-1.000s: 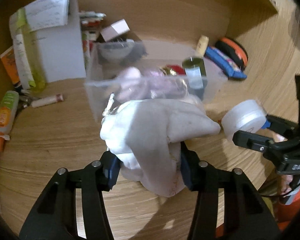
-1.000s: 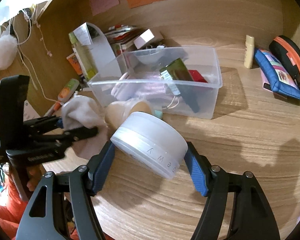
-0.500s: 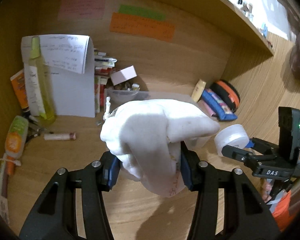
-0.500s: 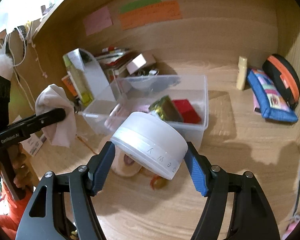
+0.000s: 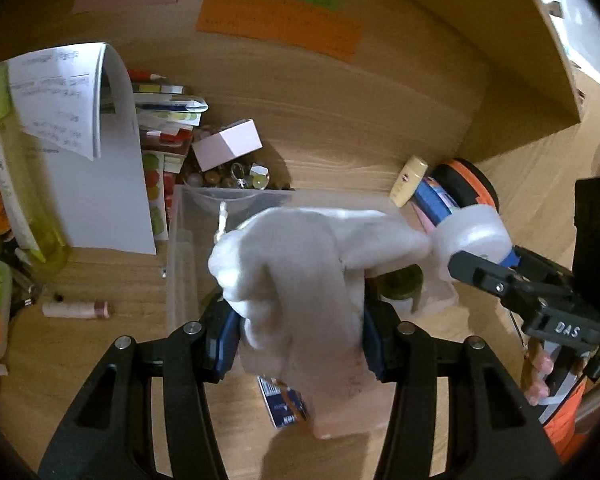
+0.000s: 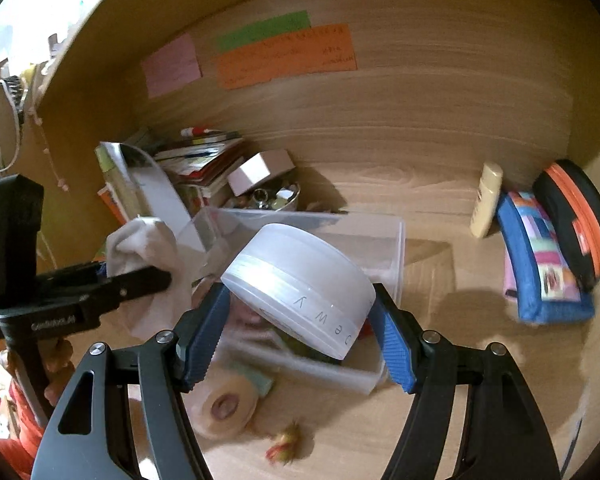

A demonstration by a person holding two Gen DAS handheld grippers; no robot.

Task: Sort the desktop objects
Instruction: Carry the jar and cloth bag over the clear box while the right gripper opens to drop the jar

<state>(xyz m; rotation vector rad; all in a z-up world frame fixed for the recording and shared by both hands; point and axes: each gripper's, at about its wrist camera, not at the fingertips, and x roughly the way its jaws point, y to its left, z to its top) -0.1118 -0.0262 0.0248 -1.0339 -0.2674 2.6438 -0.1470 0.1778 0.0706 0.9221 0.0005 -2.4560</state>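
My left gripper (image 5: 300,332) is shut on a white sock (image 5: 300,272), held above the near part of the clear plastic bin (image 5: 188,216). It also shows in the right wrist view (image 6: 140,276), with the sock (image 6: 140,244) at the bin's left. My right gripper (image 6: 300,336) is shut on a round white jar (image 6: 300,284) marked "dewy", held tilted over the bin (image 6: 388,236). In the left wrist view the jar (image 5: 472,232) and right gripper (image 5: 480,268) are at the bin's right. The bin's contents are mostly hidden.
A tape roll (image 6: 224,408) and a small orange-green tuft (image 6: 284,440) lie on the desk before the bin. A blue pouch (image 6: 540,256), black-orange case (image 6: 576,216) and cream tube (image 6: 486,200) sit at right. Papers, books, a pink box (image 5: 228,144) and a yellow bottle (image 5: 16,184) stand at left.
Both grippers have risen from the desk and moved forward over the bin, still holding the sock and the jar. The tape roll once hidden beside the sock now lies exposed.
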